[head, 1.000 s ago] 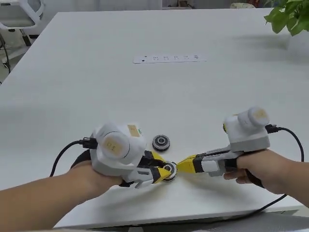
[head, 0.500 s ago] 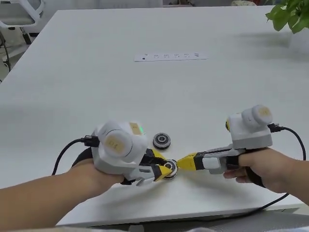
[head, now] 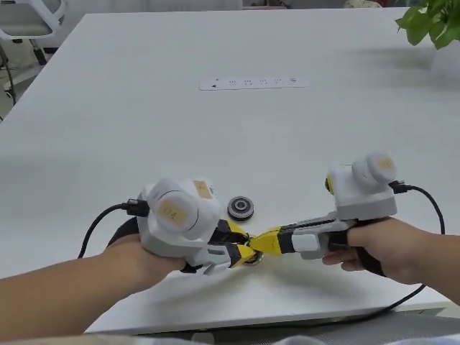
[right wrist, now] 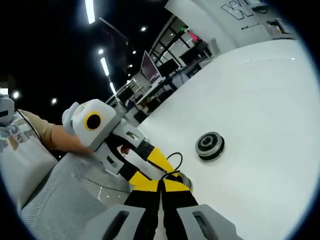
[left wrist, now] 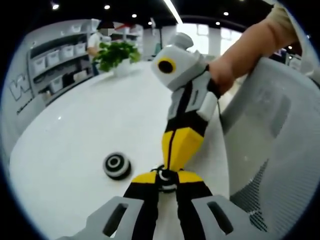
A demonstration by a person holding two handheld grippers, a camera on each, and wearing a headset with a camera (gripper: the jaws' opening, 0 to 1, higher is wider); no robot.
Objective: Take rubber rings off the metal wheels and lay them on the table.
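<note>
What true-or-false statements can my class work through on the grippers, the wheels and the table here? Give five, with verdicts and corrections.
1. The left gripper is shut on a metal wheel. True.
2. The second wheel lies on the table, apart from both grippers. True.
3. The right gripper hovers over the power strip. False: its closed tips are at the wheel that the left gripper holds.
4. The power strip lies right next to the second wheel. False: it lies much farther up the table.
5. A leafy plant shows at the far right corner in the head view. True.
</note>
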